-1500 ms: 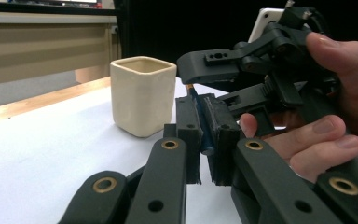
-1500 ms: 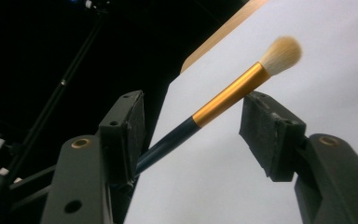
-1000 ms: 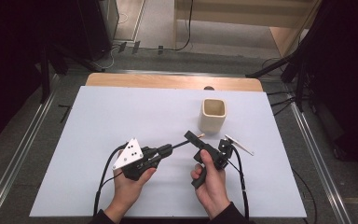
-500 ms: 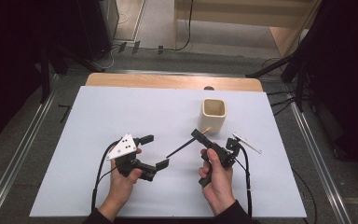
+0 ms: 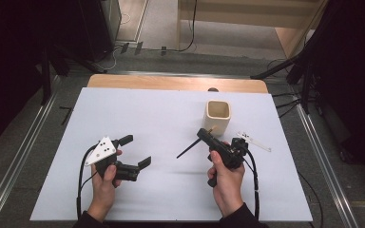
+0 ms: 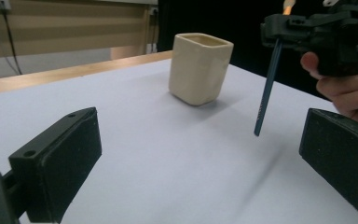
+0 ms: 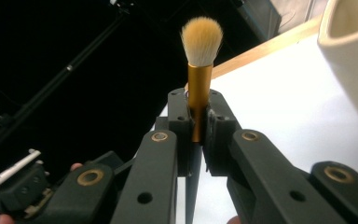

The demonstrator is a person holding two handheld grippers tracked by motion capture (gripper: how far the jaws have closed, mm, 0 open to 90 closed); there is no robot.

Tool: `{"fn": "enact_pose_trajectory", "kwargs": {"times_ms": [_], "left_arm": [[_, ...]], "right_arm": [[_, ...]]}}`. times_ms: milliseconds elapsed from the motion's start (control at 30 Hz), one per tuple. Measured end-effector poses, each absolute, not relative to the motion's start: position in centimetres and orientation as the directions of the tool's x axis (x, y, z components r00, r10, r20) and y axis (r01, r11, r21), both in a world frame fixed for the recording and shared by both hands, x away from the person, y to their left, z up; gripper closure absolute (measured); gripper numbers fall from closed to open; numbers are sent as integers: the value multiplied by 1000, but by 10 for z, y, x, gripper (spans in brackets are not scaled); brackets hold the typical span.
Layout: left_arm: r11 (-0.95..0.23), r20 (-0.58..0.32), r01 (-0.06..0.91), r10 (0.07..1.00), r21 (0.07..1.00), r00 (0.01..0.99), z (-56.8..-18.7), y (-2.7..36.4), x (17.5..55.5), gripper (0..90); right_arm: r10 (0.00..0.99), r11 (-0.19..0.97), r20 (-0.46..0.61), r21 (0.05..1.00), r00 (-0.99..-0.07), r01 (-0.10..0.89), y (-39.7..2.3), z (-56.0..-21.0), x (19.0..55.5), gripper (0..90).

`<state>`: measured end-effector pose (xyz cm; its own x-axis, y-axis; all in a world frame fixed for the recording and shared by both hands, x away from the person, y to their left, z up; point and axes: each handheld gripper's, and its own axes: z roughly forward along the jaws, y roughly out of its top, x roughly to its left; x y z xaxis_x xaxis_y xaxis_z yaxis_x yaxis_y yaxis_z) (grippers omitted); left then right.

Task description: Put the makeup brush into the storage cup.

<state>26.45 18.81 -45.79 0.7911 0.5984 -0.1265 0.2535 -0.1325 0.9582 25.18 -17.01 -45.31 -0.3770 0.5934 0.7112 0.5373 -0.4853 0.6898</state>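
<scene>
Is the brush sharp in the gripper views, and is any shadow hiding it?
Right gripper view: the brush bristles and gold ferrule are sharp against a dark background, the cup edge soft. Left gripper view: its dark handle is crisp, casting a faint shadow on the table.

A cream cup (image 5: 217,115) (square-sided) stands upright; a white strip (image 5: 254,141) lies near it.

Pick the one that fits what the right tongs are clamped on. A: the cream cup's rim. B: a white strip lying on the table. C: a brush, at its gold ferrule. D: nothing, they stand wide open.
C: in the right gripper view the right tongs pinch the gold ferrule of the brush, bristles up; the cream cup stands apart on the table.
</scene>
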Motion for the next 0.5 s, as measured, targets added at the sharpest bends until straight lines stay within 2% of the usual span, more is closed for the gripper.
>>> {"fn": "enact_pose_trajectory", "kwargs": {"times_ms": [167, 500], "left_arm": [[-135, -121, 259, 622, 956, 773, -462, 200, 265, 0], [-127, -118, 265, 662, 956, 741, -466, 223, 263, 0]], "right_arm": [[676, -424, 626, 762, -389, 489, -172, -449, 251, 850], [749, -354, 519, 839, -412, 413, -175, -441, 250, 850]]}}
